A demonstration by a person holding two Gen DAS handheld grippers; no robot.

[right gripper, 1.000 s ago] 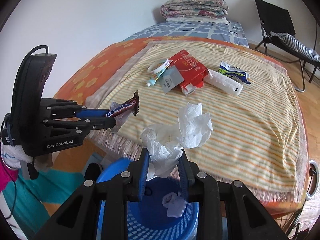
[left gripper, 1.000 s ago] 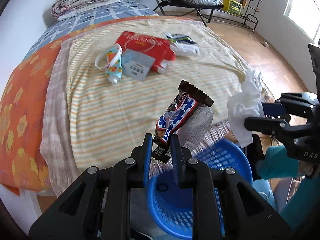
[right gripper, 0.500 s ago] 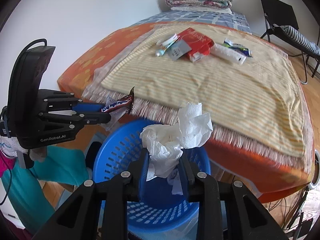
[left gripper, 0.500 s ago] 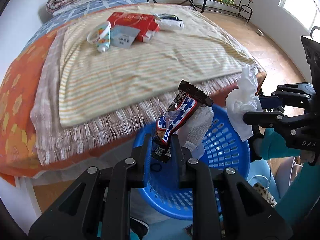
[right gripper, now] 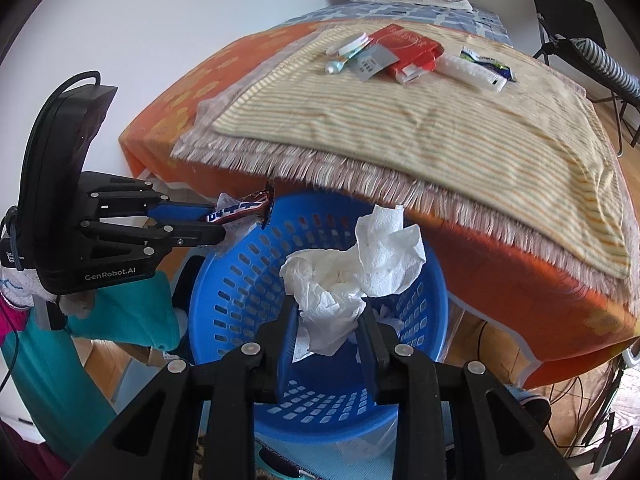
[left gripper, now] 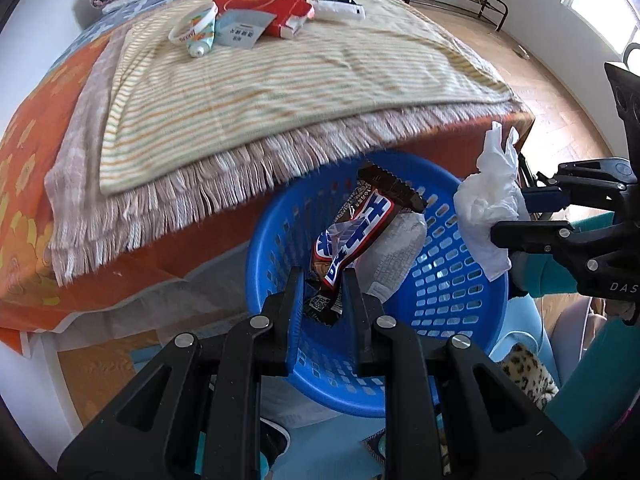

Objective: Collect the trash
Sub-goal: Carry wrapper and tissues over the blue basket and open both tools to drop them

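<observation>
Both grippers now hang over the blue basket (left gripper: 452, 280), where a second ago they were out over the striped blanket (left gripper: 280, 80) with only a slice of the basket showing beneath them. The bed edge with its fringe has slid to the far side of the basket, and the basket's open mouth fills the lower middle of each wrist view. That puts both loads roughly above the drop point, so I judge the carry is nearly over and the release is the step in hand.

The left gripper (left gripper: 322, 292) is clamped on the lower end of the candy wrapper (left gripper: 356, 232), with a pale scrap of packaging behind it. The wrapper's long axis runs up and away from the jaws, leaning a little toward the right gripper, its dark crimped end pointing at the basket's far rim. The right gripper (right gripper: 330, 328) pinches the crumpled tissue (right gripper: 352, 276); the wad has no clear long axis, though one loose flap sticks up toward the bed.

Several items are left on the blanket, well beyond the basket: a red box (right gripper: 408, 46), a tube (right gripper: 344, 58), a grey card (right gripper: 370, 62), a white stick-shaped object (right gripper: 468, 70) and a small packet (right gripper: 484, 62). Some white scraps already lie in the basket bottom.
</observation>
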